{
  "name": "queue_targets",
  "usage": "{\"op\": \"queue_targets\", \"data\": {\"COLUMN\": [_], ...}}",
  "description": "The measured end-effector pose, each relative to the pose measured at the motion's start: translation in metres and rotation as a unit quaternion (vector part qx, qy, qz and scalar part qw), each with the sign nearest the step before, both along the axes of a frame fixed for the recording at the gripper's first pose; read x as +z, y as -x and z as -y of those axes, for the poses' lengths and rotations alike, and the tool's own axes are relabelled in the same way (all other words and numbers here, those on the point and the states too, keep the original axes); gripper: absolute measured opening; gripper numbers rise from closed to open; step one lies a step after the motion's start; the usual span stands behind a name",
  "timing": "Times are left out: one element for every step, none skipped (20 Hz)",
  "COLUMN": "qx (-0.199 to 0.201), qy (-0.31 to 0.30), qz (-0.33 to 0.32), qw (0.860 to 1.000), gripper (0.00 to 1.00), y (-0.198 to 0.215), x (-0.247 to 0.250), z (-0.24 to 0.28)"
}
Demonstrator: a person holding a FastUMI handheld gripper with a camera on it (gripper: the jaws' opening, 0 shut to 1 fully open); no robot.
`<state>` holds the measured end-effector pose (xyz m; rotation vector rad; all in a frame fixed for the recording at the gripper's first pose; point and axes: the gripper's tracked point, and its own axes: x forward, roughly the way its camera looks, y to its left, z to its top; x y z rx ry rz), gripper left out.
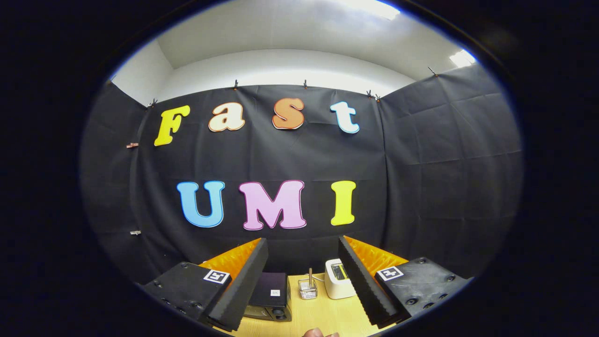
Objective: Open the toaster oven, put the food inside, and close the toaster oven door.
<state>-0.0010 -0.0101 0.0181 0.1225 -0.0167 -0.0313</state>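
1. The toaster oven [270, 299] is a dark box standing on the bench [323, 316], just ahead of the left finger [238, 285], which covers its left side. Its flat top carries a small white label, and part of its front face shows below. From this angle I cannot tell whether its door is open or closed.
2. Just to the right of the toaster oven, a small wire basket [308, 289] stands on the bench with a thin upright stick rising out of it.
3. Further right stands a white appliance [338, 279] with a slot in its top, partly covered by the right finger [362, 281]. A thin white cord runs from it toward the basket.
4. The hand-held gripper [304, 285] has its fingers spread wide, with nothing between them. They are black foam-faced wedges with orange backing, and each mount behind them carries a square black-and-white marker.
5. The toaster oven, basket and white appliance all sit in the gap between the fingers, beyond their tips.
6. A small rounded brownish thing [319, 333] shows at the near edge of the bench; too little of it shows to tell what it is.
7. The bench has a light wood top, and behind it hangs the booth's black cloth wall [421, 187].
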Motion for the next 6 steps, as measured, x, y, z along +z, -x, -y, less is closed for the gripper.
{"op": "queue_targets", "data": {"qx": [0.000, -0.001, 0.000, 0.000, 0.000, 0.000], "qy": [-0.003, -0.007, -0.009, -0.009, -0.008, -0.006], "qz": [-0.002, -0.004, -0.005, -0.005, -0.004, -0.004], "qw": [1.000, 1.000, 1.000, 1.000, 1.000, 1.000], "gripper": [0.98, 0.98, 0.98, 0.98, 0.98, 0.98], "y": [0.0004, 0.0001, -0.0002, -0.0001, 0.0006, 0.0000], "x": [-0.0007, -0.0013, -0.0016, -0.0016, -0.0007, -0.0009], "z": [-0.0001, 0.0001, 0.0001, 0.0003, 0.0002, -0.0006]}}
